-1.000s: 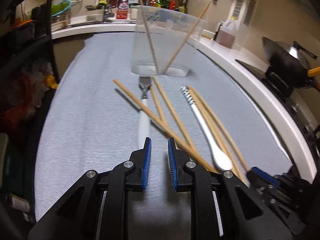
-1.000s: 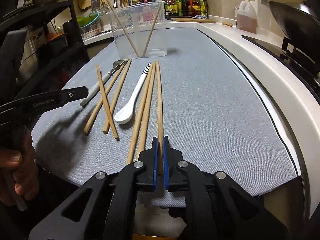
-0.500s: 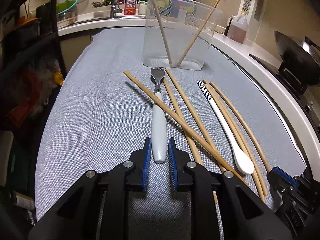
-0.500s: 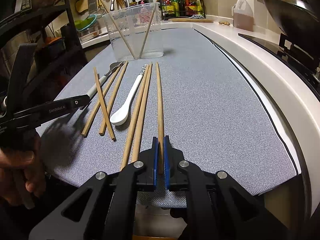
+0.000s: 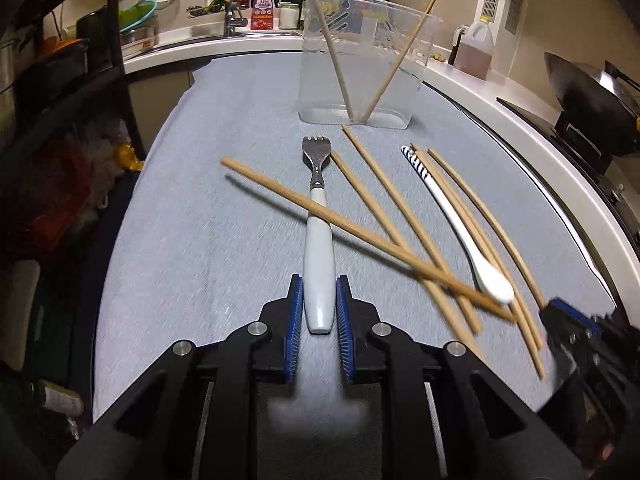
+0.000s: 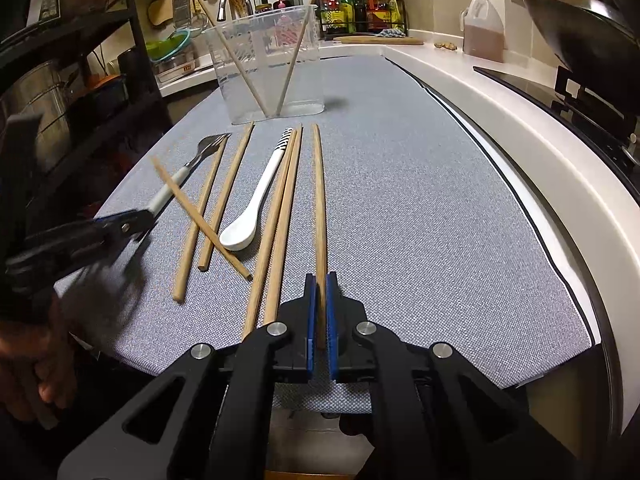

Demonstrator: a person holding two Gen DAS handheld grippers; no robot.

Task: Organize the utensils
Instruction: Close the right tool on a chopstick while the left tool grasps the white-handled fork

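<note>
A fork [image 5: 319, 236] with a white handle lies on the grey cloth [image 5: 200, 240], and one chopstick [image 5: 360, 236] rests across it. My left gripper [image 5: 319, 304] straddles the handle's end at a narrow gap, pads close beside it, and it stands open. It also shows as the left gripper [image 6: 124, 226] in the right wrist view. My right gripper [image 6: 319, 312] is shut on the near end of a chopstick [image 6: 319, 200] lying flat. A white spoon [image 6: 256, 208] and several more chopsticks lie between. The clear container [image 5: 360, 60] behind holds two chopsticks.
A wok [image 5: 592, 96] sits on the stove at the right, past the white counter edge [image 6: 540, 168]. An oil jug [image 5: 476, 52] and a sink faucet [image 5: 224, 0] stand behind. A dark rack [image 5: 80, 80] is on the left. A hand [image 6: 36, 360] holds the left tool.
My left gripper has slid forward and now has the fork's handle between its jaws, at the same gap as before. The right gripper has stayed put, shut on its chopstick.
</note>
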